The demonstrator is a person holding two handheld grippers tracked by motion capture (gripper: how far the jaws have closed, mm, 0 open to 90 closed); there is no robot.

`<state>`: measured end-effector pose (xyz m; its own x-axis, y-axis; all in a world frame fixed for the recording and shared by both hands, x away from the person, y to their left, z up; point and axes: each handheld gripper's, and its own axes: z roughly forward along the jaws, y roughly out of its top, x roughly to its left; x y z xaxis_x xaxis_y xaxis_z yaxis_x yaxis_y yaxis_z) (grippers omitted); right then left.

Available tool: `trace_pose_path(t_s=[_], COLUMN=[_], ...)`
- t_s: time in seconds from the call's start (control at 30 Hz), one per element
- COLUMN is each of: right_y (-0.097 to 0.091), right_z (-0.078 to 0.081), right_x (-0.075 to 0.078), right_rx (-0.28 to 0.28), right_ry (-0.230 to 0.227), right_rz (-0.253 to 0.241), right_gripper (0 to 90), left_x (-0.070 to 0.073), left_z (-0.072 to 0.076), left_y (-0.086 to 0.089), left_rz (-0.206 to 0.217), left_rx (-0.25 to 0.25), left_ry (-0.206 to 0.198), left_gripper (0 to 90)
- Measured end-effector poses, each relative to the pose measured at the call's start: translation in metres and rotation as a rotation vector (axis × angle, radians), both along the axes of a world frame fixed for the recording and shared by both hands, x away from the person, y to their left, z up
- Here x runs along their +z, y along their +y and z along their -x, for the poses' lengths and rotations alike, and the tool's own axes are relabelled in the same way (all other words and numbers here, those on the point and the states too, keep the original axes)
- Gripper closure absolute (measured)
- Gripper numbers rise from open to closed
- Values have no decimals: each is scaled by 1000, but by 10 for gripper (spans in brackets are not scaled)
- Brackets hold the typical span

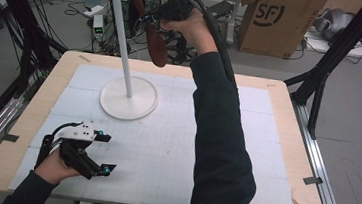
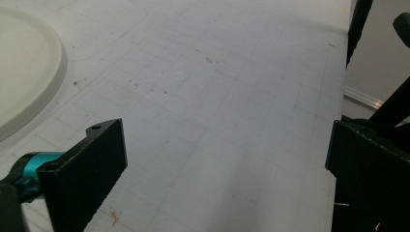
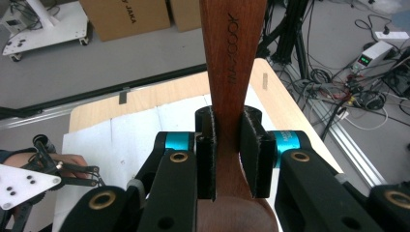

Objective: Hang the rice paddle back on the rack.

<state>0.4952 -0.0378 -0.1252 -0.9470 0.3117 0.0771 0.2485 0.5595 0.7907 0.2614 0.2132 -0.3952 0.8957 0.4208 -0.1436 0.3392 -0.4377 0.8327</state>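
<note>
The right arm point(image 1: 217, 120) stretches far forward and up, its sleeve dark; the right gripper point(image 3: 227, 159) is raised high with its jaws clamped tight; the left hand point(image 1: 55, 165) rests low near the person; the left gripper point(image 1: 106, 152) stands with its jaws spread wide

The right gripper point(image 3: 227, 162) clamps the handle of a brown wooden spatula point(image 3: 232, 72), high over the bench point(image 3: 159, 99) corner.

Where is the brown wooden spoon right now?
In the high view the brown wooden spoon hangs in the air at the table's far edge, clamped in the right hand-held gripper, just right of the tall white stand's pole.
</note>
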Motion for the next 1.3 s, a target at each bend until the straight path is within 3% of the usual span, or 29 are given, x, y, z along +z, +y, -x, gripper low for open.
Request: trace_pose_path(t_s=[0.1,0.6,1.0,1.07,1.3], right_y=[1,-7,-15,-17,-25], right_z=[-1,6,32,38,55], right_x=[-2,-2,-14,-18,-32], right_rx=[-2,14,49,44,55], right_ry=[20,8,4,3,-13], right_rz=[-2,0,-26,-33,-20], right_gripper=[759,642,373,293,206], left_x=[0,0,2,2,1], left_z=[0,0,0,-1,-2], left_y=[0,0,2,2,1], left_rz=[0,0,25,32,32], left_rx=[0,-3,-5,-4,-5], left_ry=[0,-1,1,3,7], left_gripper=[17,17,17,17,17])
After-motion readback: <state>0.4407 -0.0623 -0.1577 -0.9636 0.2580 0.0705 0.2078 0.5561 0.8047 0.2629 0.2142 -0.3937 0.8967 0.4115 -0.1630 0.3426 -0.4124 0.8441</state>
